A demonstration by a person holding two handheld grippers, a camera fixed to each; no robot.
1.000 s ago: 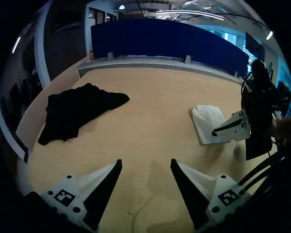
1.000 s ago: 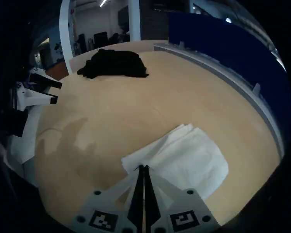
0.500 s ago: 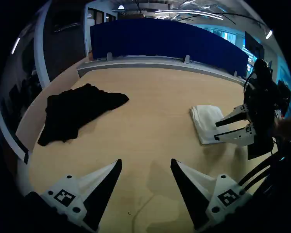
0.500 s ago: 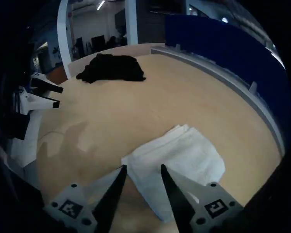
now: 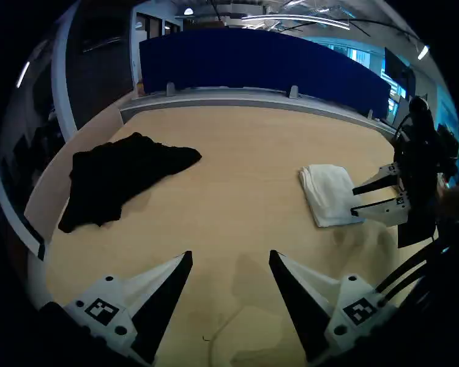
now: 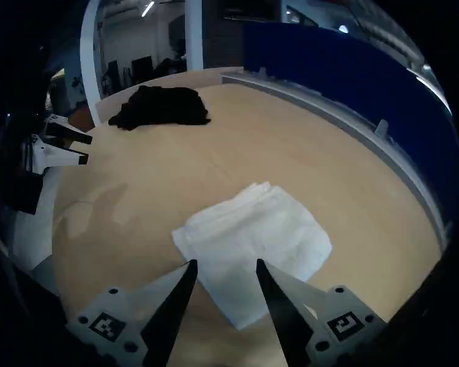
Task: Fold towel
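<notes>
Towel (image 6: 251,235): white, folded into a flat stack with layered edges showing. It lies on the table, at 6 o'clock in the right gripper view and 3 o'clock in the left gripper view.
Table (image 5: 242,147): pale wood, broad.
Right hand-held gripper (image 6: 226,261): fingers spread to a medium gap, holding nothing. The towel's near corner lies under that gap. In the left gripper view its fingertips sit just beside the towel's 3 o'clock edge; whether they touch it cannot be told.
Left hand-held gripper (image 5: 230,252): fingers wide apart, holding nothing, over bare table well apart from the towel.
Black cloth (image 5: 122,174): crumpled heap on the table, at 9 o'clock in the left gripper view and 11 o'clock in the right gripper view.
Blue partition (image 5: 260,61): along the table's far edge, at 12 o'clock.
</notes>
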